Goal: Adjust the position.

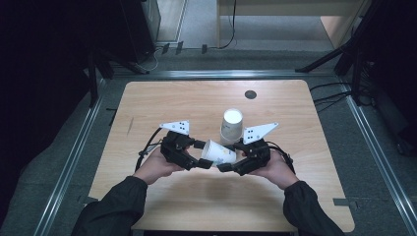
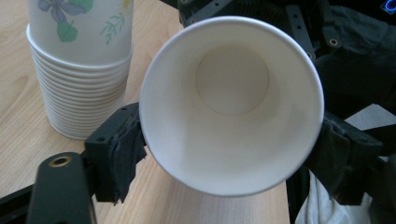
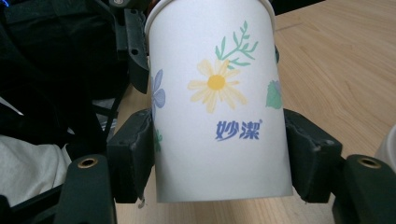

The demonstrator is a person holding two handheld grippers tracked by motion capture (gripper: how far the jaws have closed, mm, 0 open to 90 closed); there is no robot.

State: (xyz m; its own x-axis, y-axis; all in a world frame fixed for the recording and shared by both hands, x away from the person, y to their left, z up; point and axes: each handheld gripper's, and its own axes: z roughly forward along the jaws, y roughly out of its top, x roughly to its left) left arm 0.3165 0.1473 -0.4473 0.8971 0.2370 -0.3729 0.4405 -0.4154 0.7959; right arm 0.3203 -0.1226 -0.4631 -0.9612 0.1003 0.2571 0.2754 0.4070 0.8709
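Observation:
A flowered paper cup (image 1: pixel 219 153) lies on its side in the air over the table's front middle, held between both grippers. My left gripper (image 1: pixel 205 154) has its pads against the two sides of the rim; in the left gripper view the cup's open mouth (image 2: pixel 231 84) faces the camera between my left gripper (image 2: pixel 231 140) jaws. My right gripper (image 1: pixel 230 157) is shut on the cup's lower wall; in the right gripper view the printed cup (image 3: pixel 217 93) fills the gap of my right gripper (image 3: pixel 219 158). A stack of the same cups (image 1: pixel 230 127) stands upside down just behind.
The wooden table (image 1: pixel 172 98) has a small black disc (image 1: pixel 250 94) near its far edge. The cup stack (image 2: pixel 79 70) stands close by the left jaw. Dark stands and cables lie on the floor around the table.

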